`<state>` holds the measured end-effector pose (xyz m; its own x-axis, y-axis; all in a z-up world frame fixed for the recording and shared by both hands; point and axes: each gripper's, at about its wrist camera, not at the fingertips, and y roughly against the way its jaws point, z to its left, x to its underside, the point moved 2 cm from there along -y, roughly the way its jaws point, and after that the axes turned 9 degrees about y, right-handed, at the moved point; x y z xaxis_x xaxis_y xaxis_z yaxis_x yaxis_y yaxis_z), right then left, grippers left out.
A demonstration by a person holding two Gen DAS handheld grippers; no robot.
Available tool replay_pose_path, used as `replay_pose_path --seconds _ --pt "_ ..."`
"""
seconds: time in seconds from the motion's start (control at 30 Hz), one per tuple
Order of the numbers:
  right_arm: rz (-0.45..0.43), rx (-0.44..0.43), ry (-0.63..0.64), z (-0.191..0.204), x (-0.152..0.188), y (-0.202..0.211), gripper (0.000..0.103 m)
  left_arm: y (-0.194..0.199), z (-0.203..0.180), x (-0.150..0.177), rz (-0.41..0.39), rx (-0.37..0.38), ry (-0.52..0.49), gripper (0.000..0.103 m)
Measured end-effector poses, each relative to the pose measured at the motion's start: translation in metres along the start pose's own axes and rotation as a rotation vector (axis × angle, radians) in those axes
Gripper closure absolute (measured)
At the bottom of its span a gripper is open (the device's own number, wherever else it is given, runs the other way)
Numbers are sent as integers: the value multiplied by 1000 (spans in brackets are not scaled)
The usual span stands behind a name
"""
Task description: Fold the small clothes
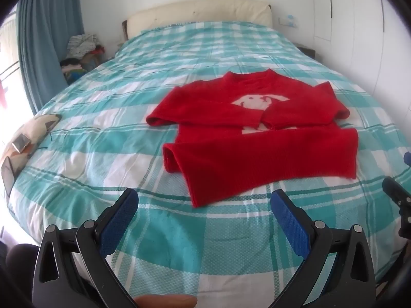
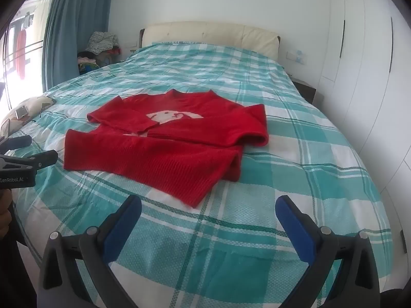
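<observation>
- At the far left, a blue curtain (image 1: 48, 38) hung beside the bright window, with a heap of clothes (image 1: 82, 48) piled just past it at the bedside.
- A patterned cushion (image 1: 28, 138) lay on the left edge of the bed, well apart from the garment.
- Your left gripper (image 1: 205, 205) hovered over the near part of the teal-and-white checked bedspread (image 1: 102, 128), angled downward, its blue pads (image 1: 120, 220) spread as wide as they go with nothing between them. A fingertip (image 1: 167, 301) of yours showed at the bottom edge of that view.
- The red sweater (image 1: 257, 133) lay flat in the middle of the bed, collar toward the cream headboard (image 1: 200, 12), both sleeves crossed over the chest so that they partly covered the white animal face (image 1: 257, 101) on the front. Its hem pointed toward you, and one near corner of the hem reached closest to the left gripper without touching it.
- Your right gripper (image 2: 208, 210) was held over the bedspread to the right of the sweater's hem, also tilted down, pads (image 2: 295, 228) parted wide and empty. In its view the left gripper showed at the left edge, beside the sweater's hem.
- At the far right stood white wardrobe doors (image 2: 359, 64), with a dark bedside table (image 2: 305, 89) between them and the bed.
</observation>
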<state>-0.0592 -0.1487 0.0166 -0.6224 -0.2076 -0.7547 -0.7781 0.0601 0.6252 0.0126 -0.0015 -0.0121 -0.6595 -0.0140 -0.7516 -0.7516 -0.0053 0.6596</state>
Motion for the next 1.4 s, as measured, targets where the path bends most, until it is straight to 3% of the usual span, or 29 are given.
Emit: replay_pose_path --seconds 0.03,0.17,0.3,0.63,1.4 --pt "1 -1 -1 -1 -1 -1 0 -3 2 -1 40 23 12 0" --pt "-2 1 -2 -3 -4 -1 0 -3 3 -2 41 27 8 0" --pt "19 -4 -3 4 2 -9 0 -7 7 -6 74 85 56 0" --pt "30 6 -25 -3 0 -7 0 -9 7 -5 71 97 68 0" --pt "58 51 -54 -12 4 -11 0 -20 7 0 125 21 7 0"
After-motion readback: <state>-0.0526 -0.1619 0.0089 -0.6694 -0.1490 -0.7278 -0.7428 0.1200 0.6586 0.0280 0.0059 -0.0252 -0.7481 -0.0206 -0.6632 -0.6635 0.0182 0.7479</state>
